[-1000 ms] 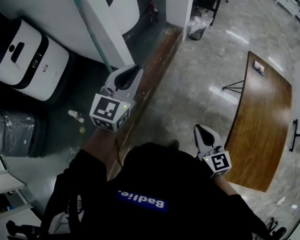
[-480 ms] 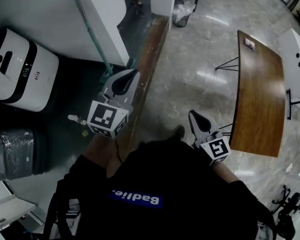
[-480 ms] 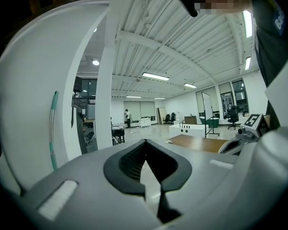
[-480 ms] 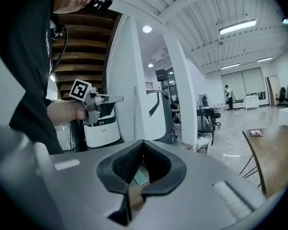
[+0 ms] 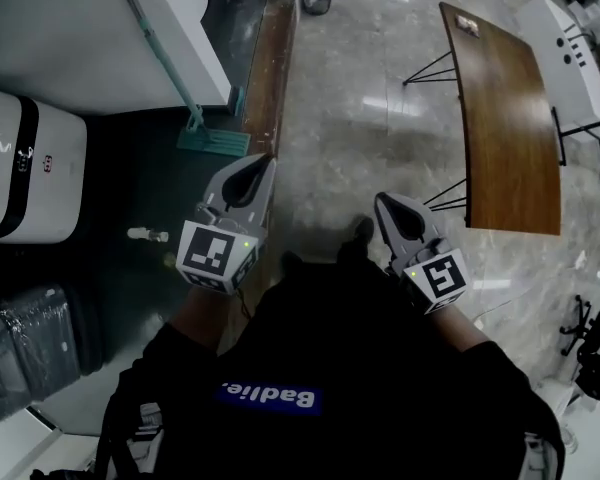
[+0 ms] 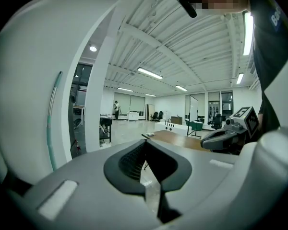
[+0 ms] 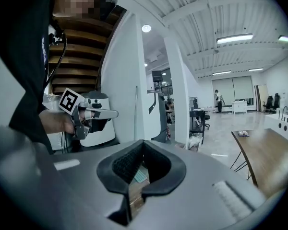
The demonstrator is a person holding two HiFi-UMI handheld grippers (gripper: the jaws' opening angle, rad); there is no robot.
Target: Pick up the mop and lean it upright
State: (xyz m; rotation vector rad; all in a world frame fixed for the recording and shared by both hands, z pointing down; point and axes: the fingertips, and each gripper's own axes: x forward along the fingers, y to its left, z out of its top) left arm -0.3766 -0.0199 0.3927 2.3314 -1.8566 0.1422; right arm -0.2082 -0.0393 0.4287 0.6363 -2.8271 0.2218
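The mop leans upright against the white wall: its teal handle (image 5: 155,43) slants down to the teal mop head (image 5: 212,141) on the dark floor. The handle (image 6: 50,128) also shows at the left of the left gripper view. My left gripper (image 5: 265,158) hangs in the air below and right of the mop head, apart from it, shut with nothing between its jaws (image 6: 145,143). My right gripper (image 5: 385,200) is further right over the pale floor, also shut and empty (image 7: 143,142). Through its jaws a bit of the teal mop head (image 7: 140,176) shows.
A white appliance (image 5: 10,168) and a wrapped grey cylinder (image 5: 30,358) stand at the left, with a small bottle (image 5: 145,234) on the floor. A wooden ledge (image 5: 270,78) runs beside the wall. At the right stands a long wooden table (image 5: 505,118).
Both grippers have drawn back from the wall, so the mop head has come into view. The mop stays leaning against the wall, now apart from the left gripper.
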